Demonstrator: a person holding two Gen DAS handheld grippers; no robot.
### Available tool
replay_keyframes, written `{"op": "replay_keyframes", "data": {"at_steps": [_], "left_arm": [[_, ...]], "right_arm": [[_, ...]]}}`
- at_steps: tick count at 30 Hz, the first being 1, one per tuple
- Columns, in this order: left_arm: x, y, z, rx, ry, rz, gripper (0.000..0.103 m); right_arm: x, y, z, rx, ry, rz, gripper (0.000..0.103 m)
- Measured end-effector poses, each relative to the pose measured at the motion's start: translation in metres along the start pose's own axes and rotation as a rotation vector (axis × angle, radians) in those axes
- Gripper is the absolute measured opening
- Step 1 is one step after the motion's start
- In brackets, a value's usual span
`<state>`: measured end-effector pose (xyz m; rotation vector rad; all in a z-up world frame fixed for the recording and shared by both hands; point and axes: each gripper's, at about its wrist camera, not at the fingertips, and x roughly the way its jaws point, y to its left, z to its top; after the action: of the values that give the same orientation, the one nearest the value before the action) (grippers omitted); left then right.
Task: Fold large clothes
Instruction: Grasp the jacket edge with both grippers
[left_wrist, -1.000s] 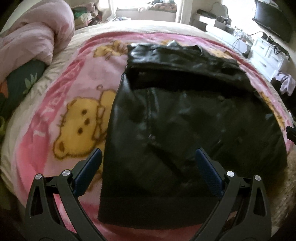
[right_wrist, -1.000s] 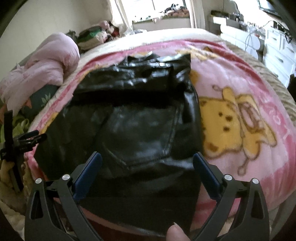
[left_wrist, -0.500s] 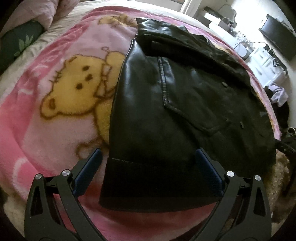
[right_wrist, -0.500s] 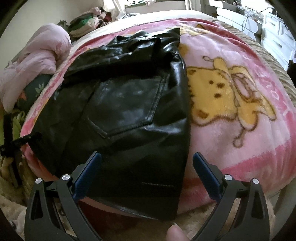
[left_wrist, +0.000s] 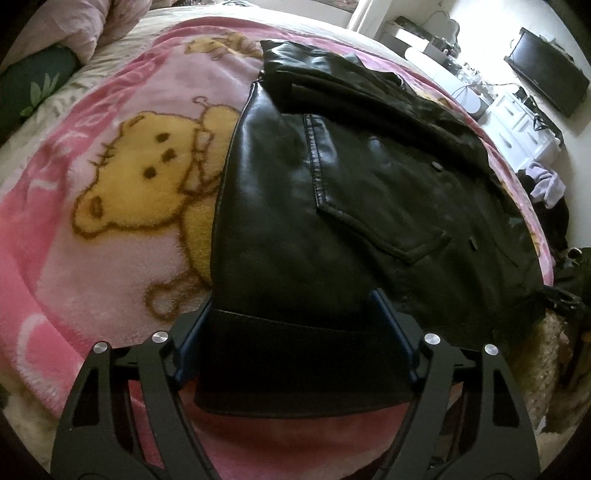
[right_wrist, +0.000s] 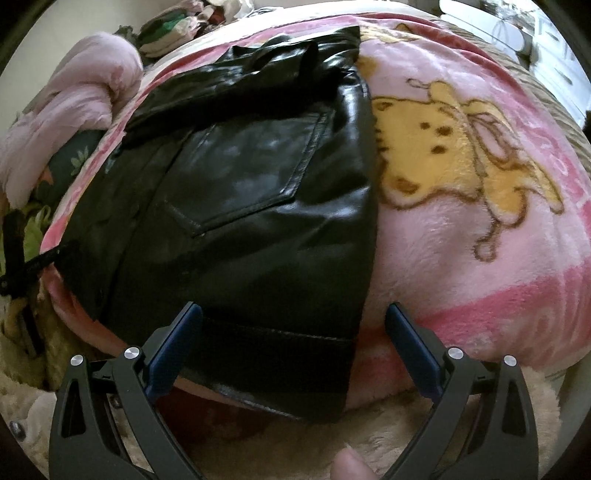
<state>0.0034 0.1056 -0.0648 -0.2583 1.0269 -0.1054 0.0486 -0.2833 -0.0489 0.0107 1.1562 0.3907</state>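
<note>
Both claws set wide at the hem; grasp step pending.
L gripper (left_wrist: 295, 332) and R gripper (right_wrist: 293, 350) gape, nothing held; black leather jacket (left_wrist: 332, 206) laid flat on pink bear blanket (left_wrist: 110, 184); next, hem corners to be pinched, then folded twd collar.

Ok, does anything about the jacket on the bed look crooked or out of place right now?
Slightly. The black leather jacket has its hem band hanging past the edge of the pink bear blanket rather than lying fully on it. Nothing looks torn or spilled.
</note>
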Motion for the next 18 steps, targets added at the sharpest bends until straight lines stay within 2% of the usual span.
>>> {"op": "replay_keyframes", "data": {"at_steps": [2,6,8,9,11,14,18], "left_arm": [[0.001,-0.002,-0.001,0.012,-0.005,0.012,0.070],[0.000,-0.006,-0.002,0.036,-0.018,0.023,0.061],[-0.001,-0.008,-0.002,0.048,-0.015,0.009,0.048],[-0.002,-0.009,-0.002,0.059,-0.017,0.004,0.045],[-0.004,-0.009,-0.002,0.065,-0.020,-0.007,0.029],[-0.010,-0.011,0.000,0.068,-0.035,-0.017,0.019],[-0.029,-0.015,0.003,0.057,-0.085,-0.046,0.018]], "right_arm": [[0.000,0.003,-0.002,-0.024,0.006,0.006,0.082],[-0.003,0.004,-0.007,-0.037,-0.013,0.013,0.067],[-0.008,0.000,-0.009,-0.018,-0.036,0.029,0.050],[-0.010,-0.003,-0.010,-0.003,-0.049,0.044,0.045],[-0.015,-0.010,-0.011,0.024,-0.069,0.075,0.027],[-0.025,-0.012,-0.012,0.055,-0.115,0.131,0.020],[-0.046,-0.015,-0.014,0.095,-0.203,0.221,0.017]]}}
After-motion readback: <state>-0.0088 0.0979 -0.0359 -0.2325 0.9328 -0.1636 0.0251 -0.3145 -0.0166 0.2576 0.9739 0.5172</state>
